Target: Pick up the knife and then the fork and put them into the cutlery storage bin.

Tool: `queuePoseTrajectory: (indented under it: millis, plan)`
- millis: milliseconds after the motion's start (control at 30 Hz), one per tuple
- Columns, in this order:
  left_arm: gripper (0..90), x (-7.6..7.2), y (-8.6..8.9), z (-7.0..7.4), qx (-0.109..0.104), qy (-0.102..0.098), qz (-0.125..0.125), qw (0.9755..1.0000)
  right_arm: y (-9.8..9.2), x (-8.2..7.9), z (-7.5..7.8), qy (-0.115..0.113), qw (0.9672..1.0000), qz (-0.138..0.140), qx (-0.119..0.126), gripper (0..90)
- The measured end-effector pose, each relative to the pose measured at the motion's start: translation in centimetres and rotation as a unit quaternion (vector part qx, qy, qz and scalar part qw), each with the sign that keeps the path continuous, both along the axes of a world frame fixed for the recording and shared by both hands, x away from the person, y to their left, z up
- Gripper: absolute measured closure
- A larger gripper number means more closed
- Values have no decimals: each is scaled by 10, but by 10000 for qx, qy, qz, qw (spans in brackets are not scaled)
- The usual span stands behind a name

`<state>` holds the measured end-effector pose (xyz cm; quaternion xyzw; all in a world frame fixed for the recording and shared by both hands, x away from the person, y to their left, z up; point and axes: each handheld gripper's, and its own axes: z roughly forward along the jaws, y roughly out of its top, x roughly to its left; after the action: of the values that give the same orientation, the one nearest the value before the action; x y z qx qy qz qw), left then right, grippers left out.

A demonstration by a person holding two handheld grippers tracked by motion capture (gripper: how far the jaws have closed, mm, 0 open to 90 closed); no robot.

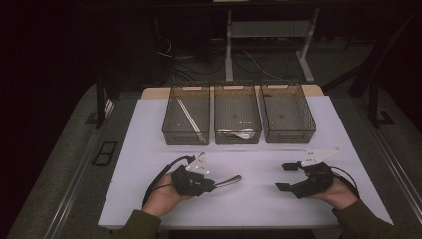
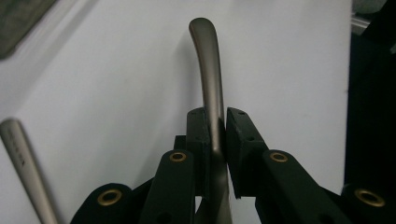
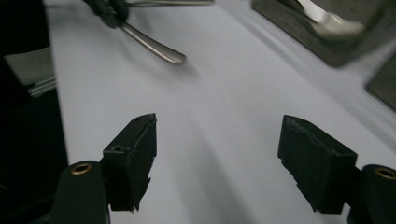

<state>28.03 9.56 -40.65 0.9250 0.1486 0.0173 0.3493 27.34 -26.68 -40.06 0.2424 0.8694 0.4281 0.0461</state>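
- Brushed-metal in finish, the cutlery handle (image 2: pixel 211 70) is pinched between the two black jaws of the left gripper (image 1: pixel 211 185); the jaws are pressed together on it, one flat pad on each side.
- From the left gripper view, the handle rises out of the jaws and bends a little toward its rounded end, over the white table (image 2: pixel 116 93). What kind of utensil it is cannot be told, since the head is hidden behind the jaws.
- A second metal handle (image 2: pixel 23 163) lies low at the left edge of that same view, apart from the held one.
- In the high view, the held handle sticks out to the right of the left gripper, toward the right gripper (image 1: pixel 281 177), with bare table between them.
- Beyond both grippers stand three dark bins (image 1: pixel 238 117) in a row: the left one holds a long pale stick (image 1: pixel 189 115), the middle one a white utensil (image 1: pixel 240 133).
- The right gripper has its jaws well apart with nothing between them; the right gripper view shows bare white table in the gap.
- Farther off, ahead and to the left of those jaws, that view shows the held handle's rounded end above the table.
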Motion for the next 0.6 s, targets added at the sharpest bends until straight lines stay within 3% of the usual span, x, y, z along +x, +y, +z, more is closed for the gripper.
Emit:
queuePoseTrajectory:
  millis: [267, 433, 600]
  plan:
    - [788, 5, -24, 17, -159, -16, -447, 9989, 38, 15, 18, -63, 9955, 930, -171, 313]
    - [788, 9, -37, 24, -207, -21, -655, 9976, 61, 26, 23, -205, 9880, 1506, -288, 405]
    - [788, 11, -49, 29, -234, -82, -848, 9961, 83, 32, 22, -198, 9810, 1865, -503, 489]
